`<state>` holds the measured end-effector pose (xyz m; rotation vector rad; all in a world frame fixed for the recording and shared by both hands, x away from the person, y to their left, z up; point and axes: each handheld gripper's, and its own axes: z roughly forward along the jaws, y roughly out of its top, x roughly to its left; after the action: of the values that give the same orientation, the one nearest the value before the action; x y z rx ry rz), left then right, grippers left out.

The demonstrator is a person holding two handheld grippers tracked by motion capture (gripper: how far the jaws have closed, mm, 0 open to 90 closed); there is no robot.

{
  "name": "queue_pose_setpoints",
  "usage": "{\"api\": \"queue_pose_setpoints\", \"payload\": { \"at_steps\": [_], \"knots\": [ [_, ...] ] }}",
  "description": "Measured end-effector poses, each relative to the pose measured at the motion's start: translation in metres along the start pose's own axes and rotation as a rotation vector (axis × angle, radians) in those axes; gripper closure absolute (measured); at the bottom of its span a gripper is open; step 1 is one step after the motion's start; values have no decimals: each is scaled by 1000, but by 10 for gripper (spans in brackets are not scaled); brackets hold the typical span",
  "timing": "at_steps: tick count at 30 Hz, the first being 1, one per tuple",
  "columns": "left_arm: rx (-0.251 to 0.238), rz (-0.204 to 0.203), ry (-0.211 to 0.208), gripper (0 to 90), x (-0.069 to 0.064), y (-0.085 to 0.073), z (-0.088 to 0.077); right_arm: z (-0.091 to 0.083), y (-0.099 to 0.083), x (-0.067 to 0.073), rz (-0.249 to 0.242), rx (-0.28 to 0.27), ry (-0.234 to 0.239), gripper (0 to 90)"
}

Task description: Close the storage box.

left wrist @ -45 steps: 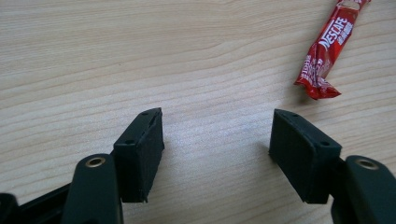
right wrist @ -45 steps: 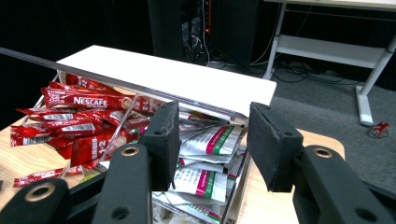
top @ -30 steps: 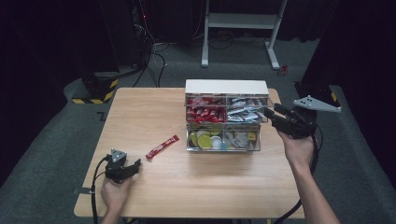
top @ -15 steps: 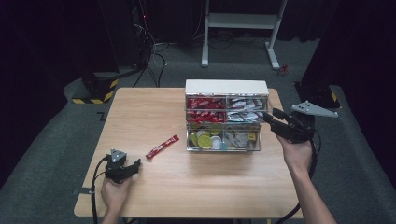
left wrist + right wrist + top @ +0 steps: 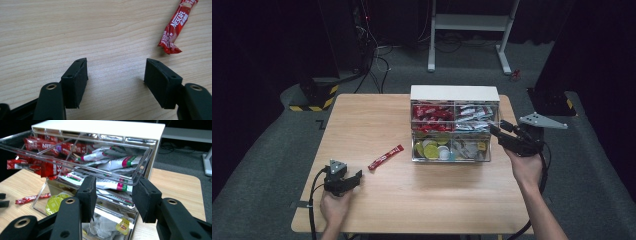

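At the right of the high view, the right gripper [image 5: 506, 136] is closing on the right-hand end of the drawer box [image 5: 455, 123] in the middle of the table [image 5: 422, 200]. It sat a little farther out and higher a second ago, so it is drifting in toward the clear bins. At lower left the left gripper [image 5: 352, 179] is resting where it was, and the red sachet [image 5: 385, 157] is lying near it, unmoved, between it and the box.

Up in the top right of the left gripper view, the sachet is lying flat on the wood, well clear of the jaws, which are spread wide and empty.

Centre frame in the right gripper view, the jaws are parted, not yet gripping, just below the front lip of the upper clear drawer [image 5: 105, 167]. That drawer is standing pulled out, full of sachets. My guess: the right hand is preparing to handle this drawer.
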<state>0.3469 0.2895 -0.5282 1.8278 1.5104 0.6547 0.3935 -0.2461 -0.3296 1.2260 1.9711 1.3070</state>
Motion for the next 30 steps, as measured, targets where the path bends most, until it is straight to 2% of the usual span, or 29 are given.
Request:
{"api": "queue_pose_setpoints", "payload": {
  "at_steps": [14, 18, 23, 30],
  "knots": [
    [1, -1, -4, 352, 0, 0, 0, 8, -14, -1, 17, 22, 15, 545],
    [-1, -3, -8, 350, 1, 0, 0, 11, -17, 3, -6, 29, 20, 544],
    [-4, -2, -10, 348, 2, 0, 0, 6, -17, 5, -22, 29, 29, 539],
    [-4, -5, -8, 348, 1, 0, 0, -2, -20, 1, -1, 6, 36, 516]
  ]
}}
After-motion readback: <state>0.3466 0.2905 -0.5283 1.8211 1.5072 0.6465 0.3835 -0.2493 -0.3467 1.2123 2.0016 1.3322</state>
